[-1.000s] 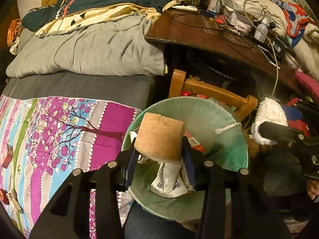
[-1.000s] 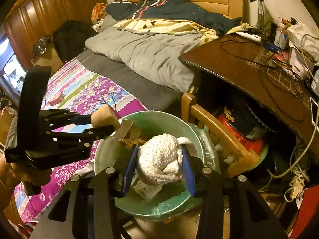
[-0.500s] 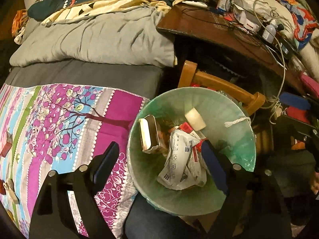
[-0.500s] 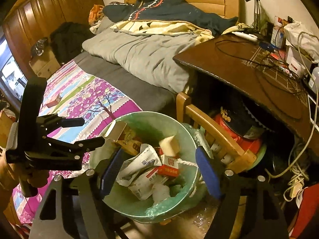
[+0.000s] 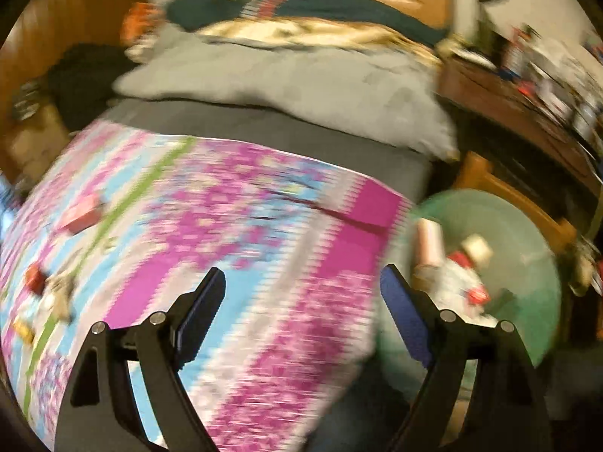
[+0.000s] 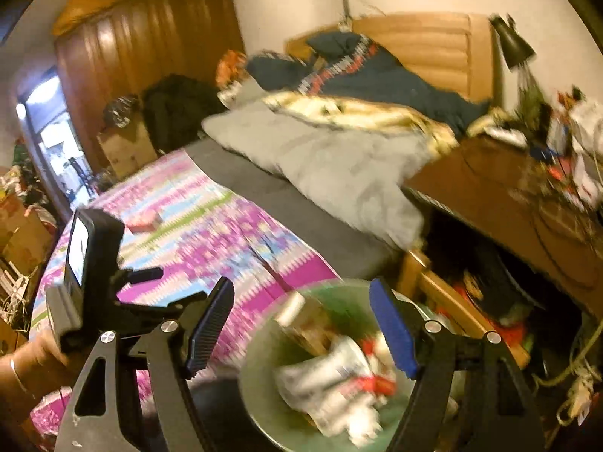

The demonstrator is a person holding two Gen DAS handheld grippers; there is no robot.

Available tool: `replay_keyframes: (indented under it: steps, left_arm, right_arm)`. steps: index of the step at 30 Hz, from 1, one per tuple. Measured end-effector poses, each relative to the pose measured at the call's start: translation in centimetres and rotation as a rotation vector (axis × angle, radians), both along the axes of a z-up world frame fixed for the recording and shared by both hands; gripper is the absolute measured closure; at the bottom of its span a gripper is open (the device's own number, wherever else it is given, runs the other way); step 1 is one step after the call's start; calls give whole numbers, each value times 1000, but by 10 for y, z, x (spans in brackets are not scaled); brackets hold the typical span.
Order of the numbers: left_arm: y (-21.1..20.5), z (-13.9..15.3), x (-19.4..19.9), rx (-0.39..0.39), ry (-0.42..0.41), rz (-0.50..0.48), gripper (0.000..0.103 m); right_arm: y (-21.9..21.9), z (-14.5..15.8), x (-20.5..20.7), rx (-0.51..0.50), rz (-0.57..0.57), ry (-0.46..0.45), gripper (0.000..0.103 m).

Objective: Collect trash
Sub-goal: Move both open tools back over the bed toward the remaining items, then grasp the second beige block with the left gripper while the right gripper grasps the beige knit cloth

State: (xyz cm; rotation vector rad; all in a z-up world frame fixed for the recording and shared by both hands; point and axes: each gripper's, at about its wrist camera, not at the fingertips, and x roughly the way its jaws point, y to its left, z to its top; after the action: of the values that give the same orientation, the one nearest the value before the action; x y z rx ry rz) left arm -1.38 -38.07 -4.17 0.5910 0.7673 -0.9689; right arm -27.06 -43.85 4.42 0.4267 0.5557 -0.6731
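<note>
A pale green trash bin (image 6: 260, 354) stands between the bed and a wooden chair, holding crumpled white and red wrappers (image 6: 339, 373) and a small box (image 6: 297, 309). My right gripper (image 6: 301, 297) hangs open above the bin's near-left rim, with nothing between its blue pads. My left gripper (image 5: 301, 275) is open and empty over the purple flowered bedspread (image 5: 233, 226); the bin (image 5: 527, 233) lies to its right. On the bedspread sit a red box (image 5: 81, 214) and small bits (image 5: 37, 282). Both views are motion-blurred.
A grey duvet (image 6: 339, 165) and dark clothes cover the bed's head. A cluttered brown desk (image 6: 508, 196) stands at the right, with the wooden chair (image 6: 444, 293) and cables under it. A hand (image 6: 30, 354) holds the left gripper's handle. Boxes crowd the far left.
Both grippers let go: the tan block and the white wad dropped into the bin, and the jaws spread wide. The left one swung left over the bedspread; the right one lifted.
</note>
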Motion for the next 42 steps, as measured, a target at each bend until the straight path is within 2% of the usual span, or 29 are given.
replay_keyframes:
  steps: [5,10,13,17,21,24,27,29,31,32,33,35,39,42]
  left_arm:
    - [50,6,54,-50,-50,224,22]
    - [120,1,115,-69,-102,482,21]
    - [159,-11,148,-65,-89,599,21]
    - [197,-29,183,-53,-99,718,21]
    - [225,-49,225,-68,-55,810,21]
    - [222,-57,252,-91,-69,808,21]
    - [211,-67,277,-46,-122,817,21]
    - [213,-74,299,-53,-95,841,21]
    - [212,-79,316,-67,-80,839,31]
    - [212,-81,320,-71,-68,834,44]
    - [212,-85,326,-85,-27,820,62]
    - [214,-95,334,-124,92,780,76]
    - [225,-97,321,-181,129,765,81]
    - [246,-95,309,-198,152,807,81]
  right_arm:
    - [20,12,61,-19,101,-84,27]
    - [40,8,143,6,233,-104,27]
    - [51,7,185,17,286,-112,27]
    - [64,3,243,45,354,-108,27]
    - [75,-11,295,55,408,-71,27]
    - [79,-26,331,83,435,-50,27]
    - [84,-41,357,113,455,-32,27]
    - [87,-51,376,131,472,-19,27]
    - [88,-60,388,133,488,1,27]
    - [90,-65,395,133,498,10,27]
    - [92,-70,399,133,508,17,27]
    - [97,-80,419,129,537,39,27]
    - [104,-93,452,127,593,56,27]
    - [116,-100,479,117,646,70,28]
